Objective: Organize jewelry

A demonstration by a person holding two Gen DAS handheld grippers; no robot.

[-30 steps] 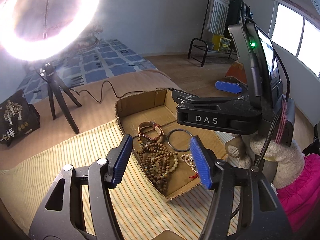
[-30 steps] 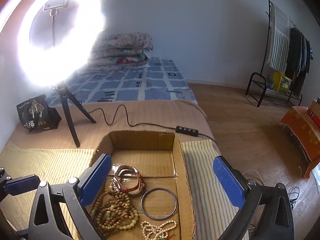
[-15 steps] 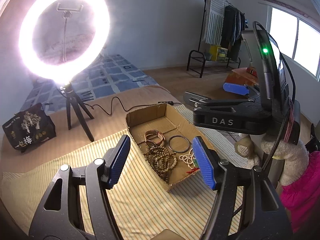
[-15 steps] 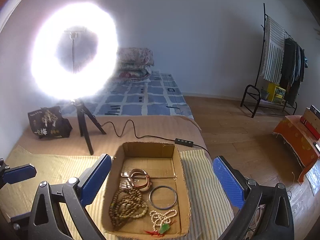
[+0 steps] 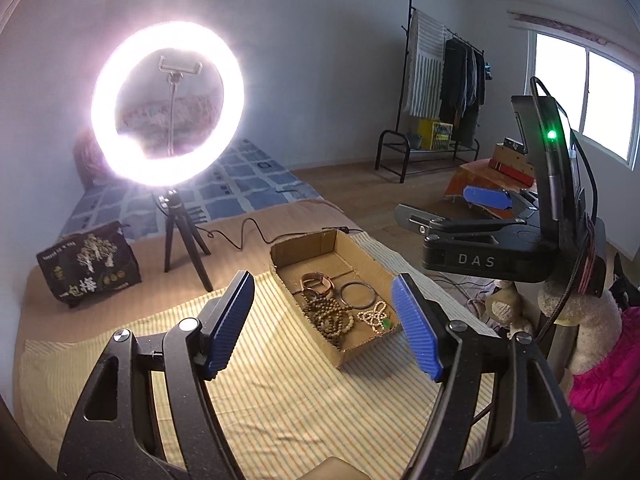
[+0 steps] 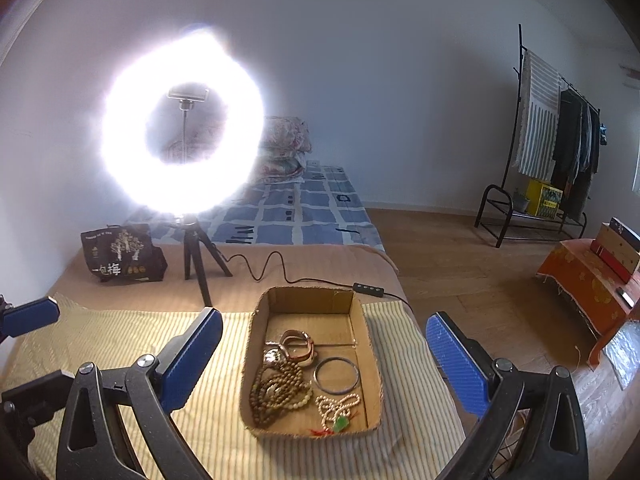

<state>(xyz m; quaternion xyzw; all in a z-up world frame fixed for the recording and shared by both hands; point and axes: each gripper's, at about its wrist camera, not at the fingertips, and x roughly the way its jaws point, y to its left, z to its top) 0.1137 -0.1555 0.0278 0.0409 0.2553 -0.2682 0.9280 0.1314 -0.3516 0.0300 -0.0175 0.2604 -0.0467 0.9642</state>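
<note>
A shallow cardboard box (image 6: 256,344) (image 5: 348,350) lies on a yellow striped cloth. In it are brown wooden bead strands (image 6: 280,388) (image 5: 328,316), a dark metal bangle (image 6: 336,374) (image 5: 359,294), a pale bead bracelet with a green charm (image 6: 338,408) (image 5: 376,316), and reddish bracelets with a watch (image 6: 296,346) (image 5: 316,282). My left gripper (image 5: 322,328) is open and empty, above and short of the box. My right gripper (image 6: 324,360) is open and empty, held back above the box. The right gripper's body also shows in the left wrist view (image 5: 488,248).
A lit ring light on a small tripod (image 6: 182,148) (image 5: 168,100) stands behind the cloth, its cable (image 6: 280,268) running past the box. A dark printed bag (image 6: 120,254) sits at back left. A clothes rack (image 6: 556,140) stands by the far wall.
Both grippers have drawn back and up from the box, so it looks smaller and farther away. Both stay open and empty. The jewelry has not moved.
</note>
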